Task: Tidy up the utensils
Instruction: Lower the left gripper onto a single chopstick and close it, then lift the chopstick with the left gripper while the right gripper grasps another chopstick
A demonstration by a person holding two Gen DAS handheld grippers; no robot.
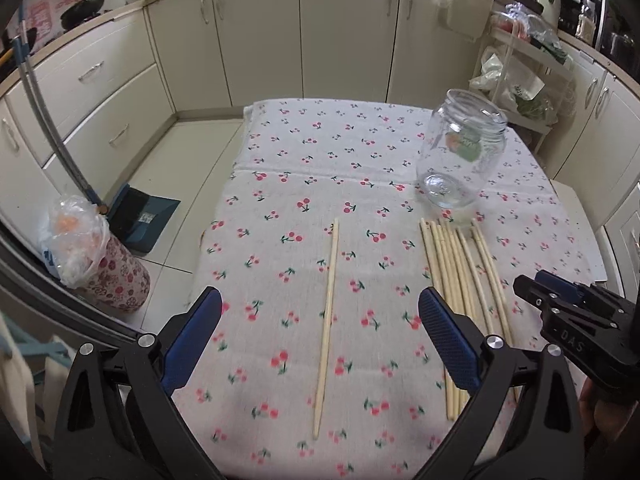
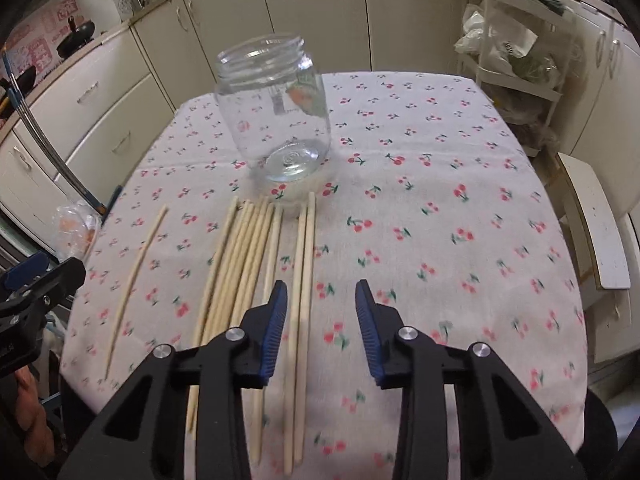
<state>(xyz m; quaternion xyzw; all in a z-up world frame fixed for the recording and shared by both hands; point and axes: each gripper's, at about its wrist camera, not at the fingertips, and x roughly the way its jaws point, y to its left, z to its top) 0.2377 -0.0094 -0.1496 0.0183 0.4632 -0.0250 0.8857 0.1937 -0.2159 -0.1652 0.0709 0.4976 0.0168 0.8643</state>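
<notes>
Kitchen setting, cream cabinet fronts [image 1: 256, 40] on all sides; worktop [image 1: 304, 148] at centre under a white cloth printed with red cherries.

Left wrist view. Item: left claw [image 1: 320, 336], blue-padded, jaws spread wide and released, nothing between the pads, hanging above the cloth. Item: single chopstick [image 1: 327, 320], pale wood, lay alone on the cloth, lengthwise between the two fingers in the picture, well apart from the rest. Item: bundle of chopsticks [image 1: 464, 276], same wood, lay side by side to the right, partly behind the right finger. Item: glass jar [image 1: 460, 152], clear, lidless, with a green and orange label, stood upright just beyond the far ends of the bundle. Item: right claw [image 1: 560, 300], seen from the side at the right edge; state could not be told from this view. Item: dustpan [image 1: 140, 216], dark blue, on the floor tiles to the left, beside a floral bin lined with a plastic bag [image 1: 80, 240].

Right wrist view. Item: right claw [image 2: 322, 324], jaws partly parted and unclenched, gripping nothing, above the near part of the bundle of chopsticks [image 2: 256, 264]. Two sticks lay in line with the gap; pads did not press on them. Glass jar [image 2: 276, 108] upright beyond the far tips. Single chopstick [image 2: 134, 280] apart to the left. Left claw [image 2: 36, 280] showed at the left edge. White rack [image 2: 516, 64] of bagged goods stood at the right.
</notes>
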